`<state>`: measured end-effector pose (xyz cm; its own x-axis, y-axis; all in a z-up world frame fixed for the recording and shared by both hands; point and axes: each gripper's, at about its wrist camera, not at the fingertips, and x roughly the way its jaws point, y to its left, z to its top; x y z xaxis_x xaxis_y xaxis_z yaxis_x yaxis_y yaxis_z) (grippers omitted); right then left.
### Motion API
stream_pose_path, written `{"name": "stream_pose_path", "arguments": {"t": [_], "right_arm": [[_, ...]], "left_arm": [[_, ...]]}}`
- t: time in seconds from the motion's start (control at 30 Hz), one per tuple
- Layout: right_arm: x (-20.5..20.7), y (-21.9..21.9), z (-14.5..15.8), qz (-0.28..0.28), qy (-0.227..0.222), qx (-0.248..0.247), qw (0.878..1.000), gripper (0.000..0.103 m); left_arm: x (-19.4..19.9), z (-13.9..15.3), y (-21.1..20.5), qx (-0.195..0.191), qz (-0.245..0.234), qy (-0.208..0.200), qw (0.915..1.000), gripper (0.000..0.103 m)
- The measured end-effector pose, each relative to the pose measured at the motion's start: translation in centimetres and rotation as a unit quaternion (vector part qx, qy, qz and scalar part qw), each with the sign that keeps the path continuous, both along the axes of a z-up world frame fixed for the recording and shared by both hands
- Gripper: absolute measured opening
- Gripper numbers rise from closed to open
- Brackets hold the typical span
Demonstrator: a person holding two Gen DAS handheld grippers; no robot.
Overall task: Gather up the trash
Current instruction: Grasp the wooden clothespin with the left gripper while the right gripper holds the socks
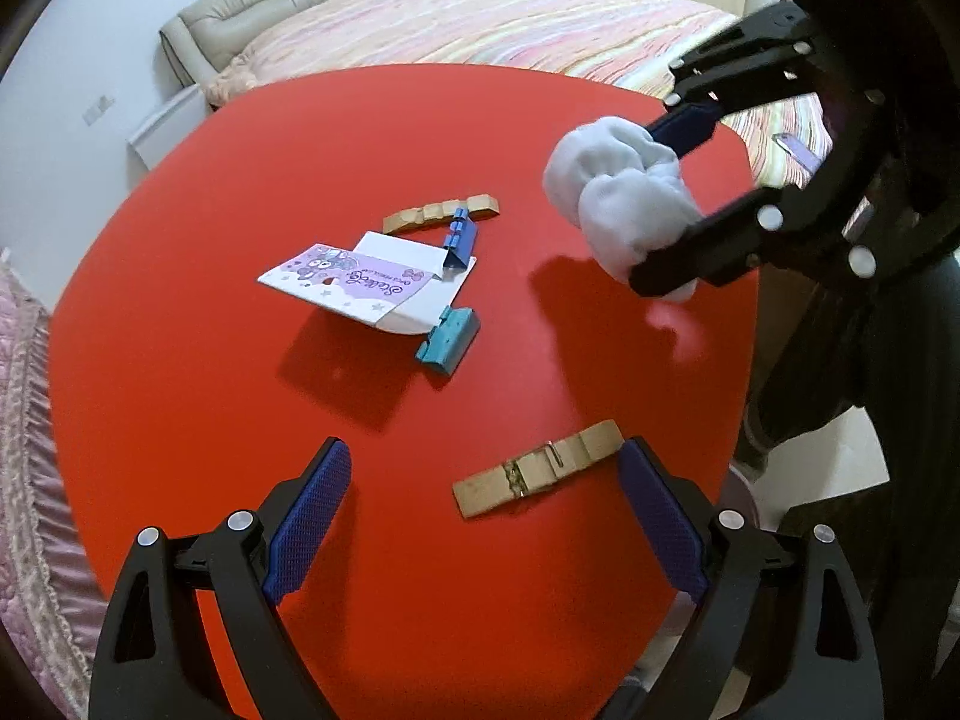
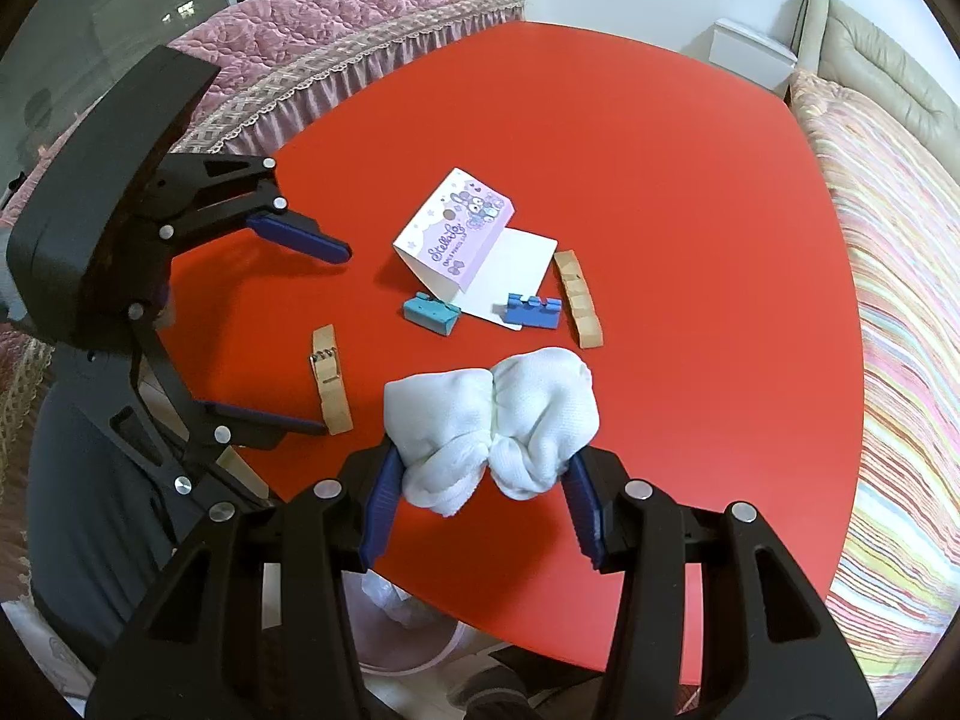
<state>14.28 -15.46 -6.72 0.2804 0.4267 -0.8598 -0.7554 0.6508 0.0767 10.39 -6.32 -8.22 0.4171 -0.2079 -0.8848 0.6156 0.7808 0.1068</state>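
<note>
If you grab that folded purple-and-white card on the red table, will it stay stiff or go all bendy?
Probably a bit of both. The folded card stands like a tent on the red table, so it seems stiff enough to hold a crease. It looks thin, so a squeeze would likely flatten it. Being light, it may slide when nudged.

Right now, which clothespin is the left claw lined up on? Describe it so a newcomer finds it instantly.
On the red table, look at the edge nearest the person, well apart from the folded purple card. A whole wooden clothespin lies flat there, between the open left claw fingers. Unlike the bare wooden half and blue pieces by the card, it has both halves joined by a metal spring.
</note>
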Motion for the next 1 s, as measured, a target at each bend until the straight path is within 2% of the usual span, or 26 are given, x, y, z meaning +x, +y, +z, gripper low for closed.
{"name": "stream_pose_path", "arguments": {"t": [0.1, 0.33, 0.47, 0.6, 0.8, 0.93, 0.97, 1.0], "right_arm": [[0.2, 0.1, -0.2, -0.001, 0.001, -0.001, 1.0, 0.048], [0.1, 0.4, -0.6, 0.001, 0.004, -0.001, 1.0, 0.048], [0.0, 0.5, -0.6, 0.002, 0.004, 0.001, 1.0, 0.048], [0.0, 0.3, -0.5, 0.002, 0.003, 0.002, 1.0, 0.048], [0.0, 0.2, -0.4, 0.002, 0.003, 0.003, 1.0, 0.048], [-0.1, 0.4, -0.5, 0.003, 0.005, 0.006, 1.0, 0.048], [-0.1, 0.4, -0.5, 0.003, 0.006, 0.006, 1.0, 0.048], [-0.1, 0.5, -0.6, 0.003, 0.006, 0.007, 1.0, 0.048]], "left_arm": [[0.2, -0.1, -0.3, -0.016, 0.011, 0.005, 0.9998, 0.086], [-1.2, -0.2, -0.1, -0.046, 0.04, 0.023, 0.9979, 0.071], [-2.0, 0.0, -0.7, -0.047, 0.033, 0.023, 0.9981, 0.052], [-1.1, 0.2, -0.4, -0.048, 0.041, 0.027, 0.9977, 0.04], [-1.3, 0.3, 0.0, -0.048, 0.061, 0.04, 0.9962, 0.039], [-1.6, 0.4, 1.0, -0.066, 0.084, 0.043, 0.9933, 0.033], [-1.6, 0.4, 1.1, -0.066, 0.09, 0.039, 0.993, 0.017], [-1.6, 0.4, 1.3, -0.06, 0.098, 0.035, 0.9928, 0.014]]}}
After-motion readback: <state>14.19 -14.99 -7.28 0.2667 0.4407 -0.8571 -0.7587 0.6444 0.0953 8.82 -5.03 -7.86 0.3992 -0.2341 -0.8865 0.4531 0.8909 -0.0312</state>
